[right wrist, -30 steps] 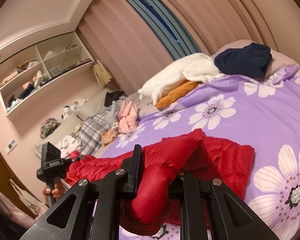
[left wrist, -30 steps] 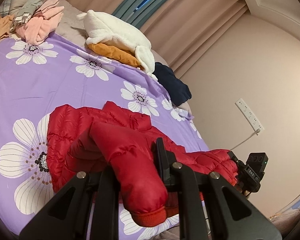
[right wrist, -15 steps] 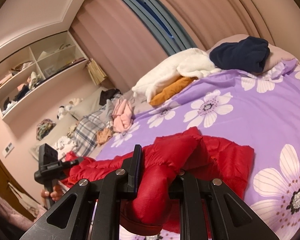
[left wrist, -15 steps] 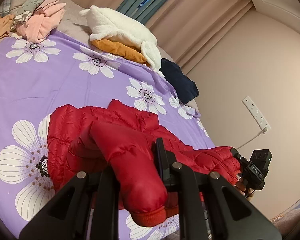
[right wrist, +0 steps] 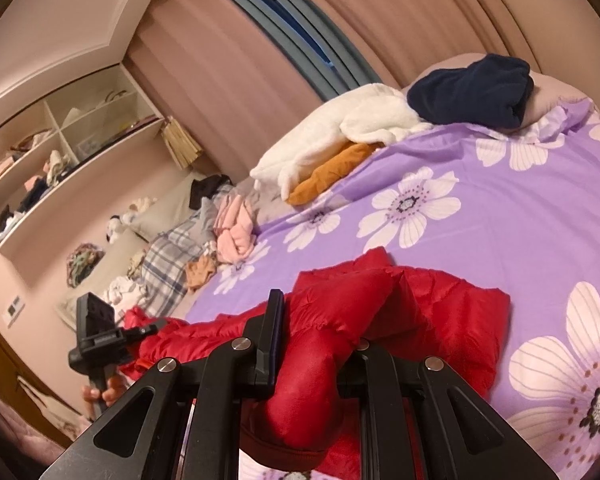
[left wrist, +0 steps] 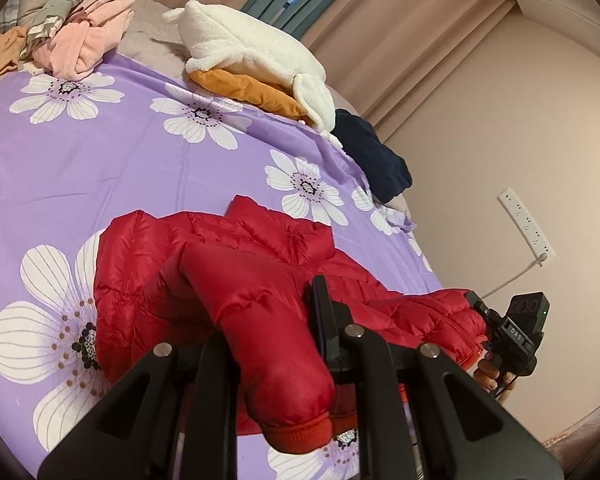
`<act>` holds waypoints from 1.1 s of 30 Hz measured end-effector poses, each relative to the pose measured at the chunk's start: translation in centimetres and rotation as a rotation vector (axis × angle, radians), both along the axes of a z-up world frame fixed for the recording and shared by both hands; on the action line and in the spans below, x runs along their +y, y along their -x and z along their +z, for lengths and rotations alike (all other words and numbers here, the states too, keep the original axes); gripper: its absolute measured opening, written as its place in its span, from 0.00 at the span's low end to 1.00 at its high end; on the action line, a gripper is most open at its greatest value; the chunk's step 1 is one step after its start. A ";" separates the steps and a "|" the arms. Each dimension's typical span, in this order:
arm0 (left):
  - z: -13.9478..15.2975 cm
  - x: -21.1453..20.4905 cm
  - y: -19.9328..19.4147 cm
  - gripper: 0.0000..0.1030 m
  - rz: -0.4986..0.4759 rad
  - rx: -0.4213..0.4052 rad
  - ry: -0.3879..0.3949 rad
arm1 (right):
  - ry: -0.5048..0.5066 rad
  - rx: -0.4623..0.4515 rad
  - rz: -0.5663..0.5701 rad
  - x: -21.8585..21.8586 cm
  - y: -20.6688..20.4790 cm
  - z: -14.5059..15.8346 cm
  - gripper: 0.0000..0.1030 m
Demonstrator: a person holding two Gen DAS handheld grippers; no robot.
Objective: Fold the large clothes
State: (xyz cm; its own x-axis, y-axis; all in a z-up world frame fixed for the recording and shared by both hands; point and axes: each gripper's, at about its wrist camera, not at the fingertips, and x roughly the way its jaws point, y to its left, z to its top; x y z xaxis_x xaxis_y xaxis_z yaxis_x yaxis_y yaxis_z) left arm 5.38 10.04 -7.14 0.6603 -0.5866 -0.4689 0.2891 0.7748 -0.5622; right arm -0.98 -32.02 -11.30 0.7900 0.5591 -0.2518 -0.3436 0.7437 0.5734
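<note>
A red puffer jacket (left wrist: 228, 248) lies partly folded on the purple flowered bed sheet (left wrist: 120, 152). My left gripper (left wrist: 268, 320) is shut on one red sleeve (left wrist: 276, 360), whose ribbed cuff hangs toward the camera. In the right wrist view my right gripper (right wrist: 320, 332) is shut on the other sleeve (right wrist: 312, 368), with the jacket body (right wrist: 452, 312) beyond it. Each gripper shows in the other's view, held by a hand: the right gripper (left wrist: 480, 308) at the jacket's right end, the left gripper (right wrist: 152, 328) at its left end.
A white fleece (left wrist: 252, 52) over an orange garment (left wrist: 252, 92), a navy garment (left wrist: 372, 156) and pink clothes (left wrist: 84, 40) lie along the bed's far side. A wall socket (left wrist: 524, 228) with a cable is on the right. Wall shelves (right wrist: 60, 152) and plaid bedding (right wrist: 168, 264) are at the left.
Both grippers have shifted a little across the bed and lower, carrying the sleeves along. Both grips are unchanged.
</note>
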 end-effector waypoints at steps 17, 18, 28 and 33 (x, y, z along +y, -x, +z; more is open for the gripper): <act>-1.6 -0.2 -4.0 0.15 0.051 0.060 -0.043 | -0.006 0.066 -0.044 -0.2 -3.6 -1.9 0.16; -1.7 -0.2 -4.2 0.15 0.055 0.064 -0.047 | -0.007 0.071 -0.047 -0.2 -3.8 -2.0 0.16; -2.5 -0.6 -5.8 0.15 0.082 0.081 -0.111 | -0.010 0.124 -0.073 -1.1 -5.5 -3.6 0.16; -2.8 -0.8 -6.3 0.15 0.086 0.087 -0.134 | -0.006 0.141 -0.083 -1.2 -5.9 -4.1 0.16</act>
State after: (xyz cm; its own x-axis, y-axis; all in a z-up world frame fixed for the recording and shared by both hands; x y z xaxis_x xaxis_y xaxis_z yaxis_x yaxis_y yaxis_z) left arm 11.64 9.21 -9.97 0.6590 -0.4583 -0.5964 0.1733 0.8641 -0.4725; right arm 4.95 -33.26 -15.44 0.7906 0.4951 -0.3605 -0.1965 0.7625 0.6164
